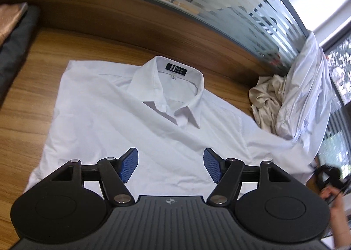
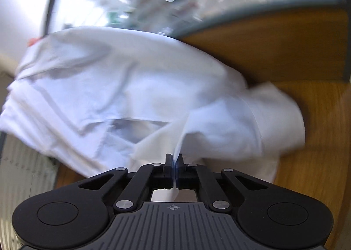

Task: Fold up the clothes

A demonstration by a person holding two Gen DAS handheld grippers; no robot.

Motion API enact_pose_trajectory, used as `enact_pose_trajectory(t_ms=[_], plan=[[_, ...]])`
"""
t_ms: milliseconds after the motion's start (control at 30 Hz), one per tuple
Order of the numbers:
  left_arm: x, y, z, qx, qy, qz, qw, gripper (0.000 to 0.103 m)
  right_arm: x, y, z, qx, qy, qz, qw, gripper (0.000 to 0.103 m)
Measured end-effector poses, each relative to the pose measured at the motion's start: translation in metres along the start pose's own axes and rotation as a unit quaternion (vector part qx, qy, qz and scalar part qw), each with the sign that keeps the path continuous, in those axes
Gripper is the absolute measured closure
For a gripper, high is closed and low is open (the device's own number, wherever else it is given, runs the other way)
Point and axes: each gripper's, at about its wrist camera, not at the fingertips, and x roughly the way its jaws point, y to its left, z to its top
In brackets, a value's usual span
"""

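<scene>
Wood-grain table (image 1: 33,87) under a frosted striped glass partition is your working surface, and the white shirt (image 1: 122,118) lies flat on it, collar (image 1: 169,87) up and pointing toward the partition, with a dark label inside the neckband. Treat that shirt as light, thin and limp: it will drape, wrinkle and slide easily over the smooth wood, and only the collar has any stiffness. Take it by seams, hem or a sleeve edge rather than by the loose middle of the body. Your left gripper (image 1: 171,162) hangs released over the lower body of the shirt, its blue ribbed pads (image 1: 129,162) spread apart with nothing between them. Your right gripper (image 2: 174,162) is clenched on a thin edge of white cloth, apparently the sleeve on the shirt's far right side, though blur hides exactly which part. Beside that sleeve sits a heap of crumpled beige cloth (image 1: 265,94) and another white garment (image 1: 307,87), so pull gently to avoid dragging them along
</scene>
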Motion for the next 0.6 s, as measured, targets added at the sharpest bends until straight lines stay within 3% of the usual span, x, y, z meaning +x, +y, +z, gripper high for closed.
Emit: enact_pose_trajectory(t_ms=[100,200,333,433,600], plan=[[-0.003,0.003,-0.003,0.019,-0.003,0.017,0.9997,0.031,-0.026,0.034,-0.01,-0.082,-0.019,0.028,0.996,0.1],[-0.006,0.011,-0.004,0.017,-0.005,0.025,0.9995,0.031,-0.054,0.077,-0.031,-0.19,-0.036,0.056,0.979,0.1],[-0.012,0.024,-0.005,0.006,-0.01,0.031,0.9995,0.031,-0.084,0.135,-0.079,-0.333,-0.042,0.091,0.938,0.1],[-0.019,0.033,-0.007,-0.002,-0.017,0.034,0.9993,0.031,-0.098,0.172,-0.123,-0.424,-0.033,0.116,0.898,0.1],[-0.033,0.046,-0.013,-0.01,-0.03,0.045,0.9985,0.031,-0.097,0.21,-0.198,-0.512,0.02,0.15,0.845,0.1]])
